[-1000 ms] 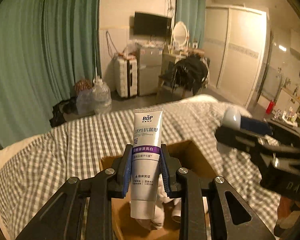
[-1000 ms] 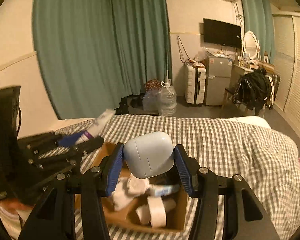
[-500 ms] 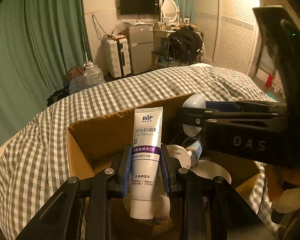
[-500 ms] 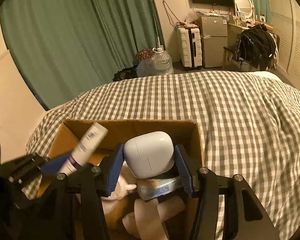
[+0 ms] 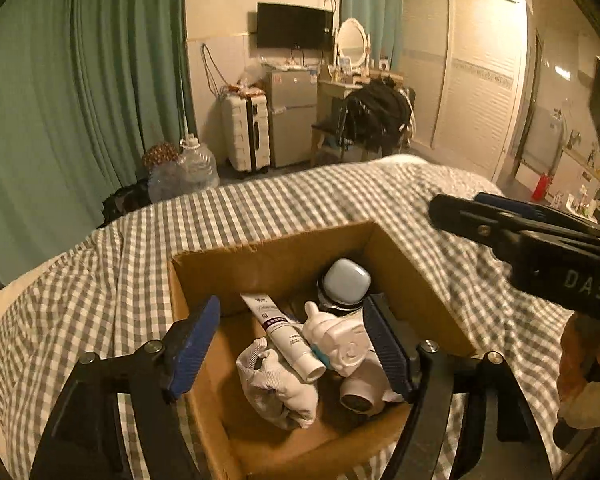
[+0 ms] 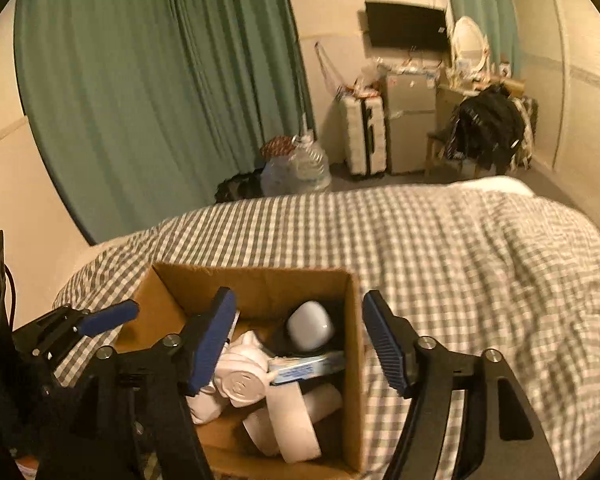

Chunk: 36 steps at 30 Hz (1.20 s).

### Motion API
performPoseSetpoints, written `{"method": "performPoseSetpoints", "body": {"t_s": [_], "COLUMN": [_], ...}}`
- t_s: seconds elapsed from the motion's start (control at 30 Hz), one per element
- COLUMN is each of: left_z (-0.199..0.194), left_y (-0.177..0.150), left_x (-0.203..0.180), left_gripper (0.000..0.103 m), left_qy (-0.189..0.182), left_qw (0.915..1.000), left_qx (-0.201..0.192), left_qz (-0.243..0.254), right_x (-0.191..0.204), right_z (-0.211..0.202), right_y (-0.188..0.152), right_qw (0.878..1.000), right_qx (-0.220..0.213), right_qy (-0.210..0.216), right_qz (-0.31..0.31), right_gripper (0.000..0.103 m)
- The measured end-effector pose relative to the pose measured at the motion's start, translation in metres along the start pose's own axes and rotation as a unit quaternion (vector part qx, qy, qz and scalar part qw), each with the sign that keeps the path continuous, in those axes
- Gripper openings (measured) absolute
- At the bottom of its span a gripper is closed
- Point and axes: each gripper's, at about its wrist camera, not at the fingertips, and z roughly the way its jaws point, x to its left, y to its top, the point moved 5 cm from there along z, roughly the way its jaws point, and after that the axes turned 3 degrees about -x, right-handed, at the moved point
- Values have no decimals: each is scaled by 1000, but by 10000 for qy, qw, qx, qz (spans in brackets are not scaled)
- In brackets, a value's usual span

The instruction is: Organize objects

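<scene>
A cardboard box [image 5: 272,252] sits on the checked bedspread [image 5: 300,204]. Inside lie a white toothpaste tube [image 5: 282,336], a pale earbud case [image 5: 346,282], a white figurine [image 5: 348,344] and white cloth [image 5: 276,384]. My left gripper [image 5: 290,344] is open and empty just above the box's near side. My right gripper [image 6: 300,340] is open and empty over the box [image 6: 352,360], above the earbud case [image 6: 310,326]. The right gripper shows in the left wrist view [image 5: 512,224], to the right of the box.
Green curtains [image 5: 80,100] hang on the left. Beyond the bed stand a suitcase [image 5: 246,132], a small fridge [image 5: 292,116], water jugs [image 5: 184,172], a chair with dark clothes [image 5: 376,116] and a wardrobe [image 5: 472,80].
Both grippers opened. The toothpaste tube dropped from the left gripper into the box, and the earbud case dropped from the right gripper into the box. Both grippers pulled back a little.
</scene>
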Motion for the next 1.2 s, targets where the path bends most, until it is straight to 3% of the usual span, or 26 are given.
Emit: {"method": "performPoseSetpoints", "body": {"t_s": [0.33,0.63,0.87,1.2], "left_z": [-74,-106,-114,-100], "left_y": [20,11,-9,-20], "left_x": [16,25,18,13], "left_gripper": [96,100,102,103], "left_qy": [264,783,1470,1537], "left_qw": [9957,9879,9732,9766], "left_qx": [-843,-1292,-1755,-1502], "left_qz": [-283,-348,-203,-39], "right_x": [8,19,18,8], "right_z": [-80,-103,-88,-71], "right_y": [21,13,-6,-14], "right_qw": [9950,9858,9865,9902], "right_qx": [-790,-1290,-1209,-947], "right_qy": [-480,-805,-739,-746], "right_qz": [-386,-716,-821,-705], "right_gripper": [80,90,92,92]}}
